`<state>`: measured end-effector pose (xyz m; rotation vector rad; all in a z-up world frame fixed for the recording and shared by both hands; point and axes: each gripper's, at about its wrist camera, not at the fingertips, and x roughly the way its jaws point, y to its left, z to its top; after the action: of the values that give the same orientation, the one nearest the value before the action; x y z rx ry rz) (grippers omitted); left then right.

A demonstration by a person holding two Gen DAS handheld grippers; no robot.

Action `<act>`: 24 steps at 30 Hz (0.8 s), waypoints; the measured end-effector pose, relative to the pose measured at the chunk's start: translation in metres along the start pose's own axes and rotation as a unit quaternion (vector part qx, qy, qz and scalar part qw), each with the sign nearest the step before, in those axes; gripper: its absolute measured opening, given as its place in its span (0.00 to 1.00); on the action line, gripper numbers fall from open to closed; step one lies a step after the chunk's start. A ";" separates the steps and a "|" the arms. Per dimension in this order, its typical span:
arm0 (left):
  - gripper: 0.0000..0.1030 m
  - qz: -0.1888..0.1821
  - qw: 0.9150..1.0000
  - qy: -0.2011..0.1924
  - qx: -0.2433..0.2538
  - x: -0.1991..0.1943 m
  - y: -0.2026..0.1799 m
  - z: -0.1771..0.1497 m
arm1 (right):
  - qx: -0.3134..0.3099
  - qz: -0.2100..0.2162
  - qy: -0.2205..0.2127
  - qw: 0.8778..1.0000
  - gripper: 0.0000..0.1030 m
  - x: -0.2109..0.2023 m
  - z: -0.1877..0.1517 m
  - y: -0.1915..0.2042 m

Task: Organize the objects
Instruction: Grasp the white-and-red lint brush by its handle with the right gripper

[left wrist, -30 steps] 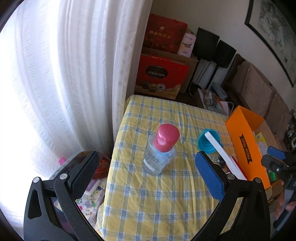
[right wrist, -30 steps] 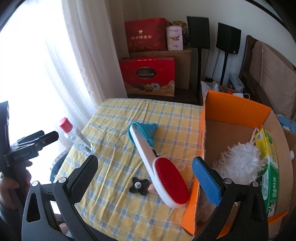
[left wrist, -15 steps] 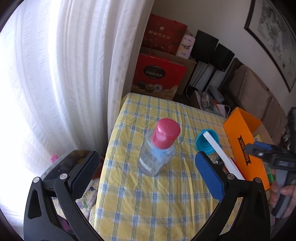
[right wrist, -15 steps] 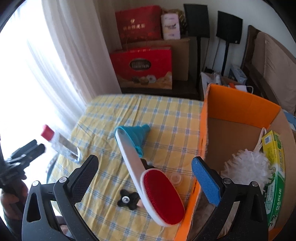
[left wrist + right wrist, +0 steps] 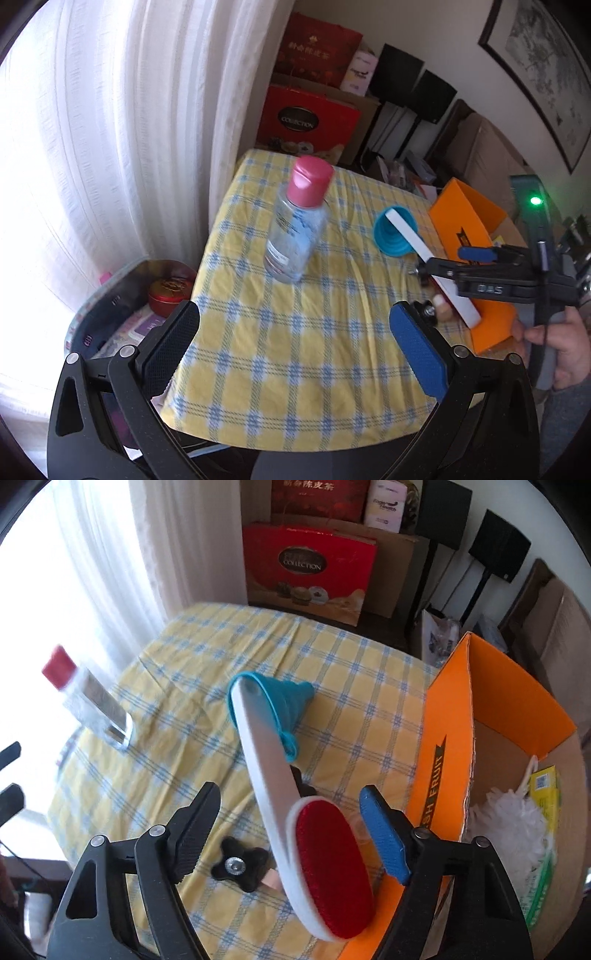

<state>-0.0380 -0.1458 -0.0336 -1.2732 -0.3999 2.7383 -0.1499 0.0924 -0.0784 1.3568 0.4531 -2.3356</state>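
On the yellow checked worktop (image 5: 207, 664), the clear pink-capped bottle (image 5: 88, 705) stands left; the white red-padded lint brush (image 5: 295, 805) leans on the teal funnel (image 5: 291, 698), with the orange cardboard box (image 5: 454, 716) right.

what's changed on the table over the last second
The right gripper has come down over the white lint brush with the red pad, its jaws closing but not yet gripping. The left gripper neared the clear pink-capped bottle. Brush, bottle and teal funnel stayed put.

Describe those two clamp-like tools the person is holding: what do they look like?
Both are black plastic frames with triangular cutouts and silver screws. On the left gripper and the right gripper alike, one textured pad is black, the other blue. Seen from the side, the right one bears white letters and a green light, and a thin black cable runs down by the hand.
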 end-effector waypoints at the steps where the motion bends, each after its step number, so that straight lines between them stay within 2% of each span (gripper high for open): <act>1: 1.00 -0.003 1.000 0.002 0.004 0.001 -0.003 -0.002 | -0.006 -0.010 0.004 1.000 0.77 0.003 -0.001 0.002; 9: 1.00 -0.024 0.999 0.020 0.019 0.007 -0.022 -0.011 | -0.042 -0.083 0.021 0.995 0.75 0.019 -0.004 0.013; 12: 1.00 -0.025 0.999 0.022 0.023 0.008 -0.024 -0.012 | -0.055 -0.107 0.020 0.993 0.67 0.020 -0.006 0.015; 13: 1.00 -0.025 0.999 0.022 0.022 0.008 -0.025 -0.012 | -0.058 -0.113 0.018 0.992 0.62 0.019 -0.007 0.015; 14: 1.00 -0.025 0.999 0.022 0.022 0.008 -0.025 -0.012 | -0.062 -0.108 0.018 0.992 0.51 0.018 -0.008 0.017; 16: 1.00 -0.028 0.999 0.023 0.019 0.008 -0.024 -0.012 | -0.068 -0.107 0.021 0.992 0.46 0.019 -0.010 0.020; 18: 1.00 -0.030 0.999 0.024 0.019 0.009 -0.023 -0.013 | -0.084 -0.128 0.023 0.988 0.46 0.022 -0.013 0.026; 21: 1.00 -0.032 0.999 0.027 0.020 0.009 -0.025 -0.015 | -0.069 -0.117 0.035 0.990 0.47 0.030 -0.013 0.021; 24: 1.00 -0.038 0.999 0.032 0.021 0.010 -0.026 -0.016 | -0.068 -0.123 0.038 0.989 0.48 0.036 -0.012 0.018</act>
<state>-0.0331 -0.1154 -0.0438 -1.3033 -0.3756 2.6227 -0.1477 0.0763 -0.1170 1.3957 0.8300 -2.3990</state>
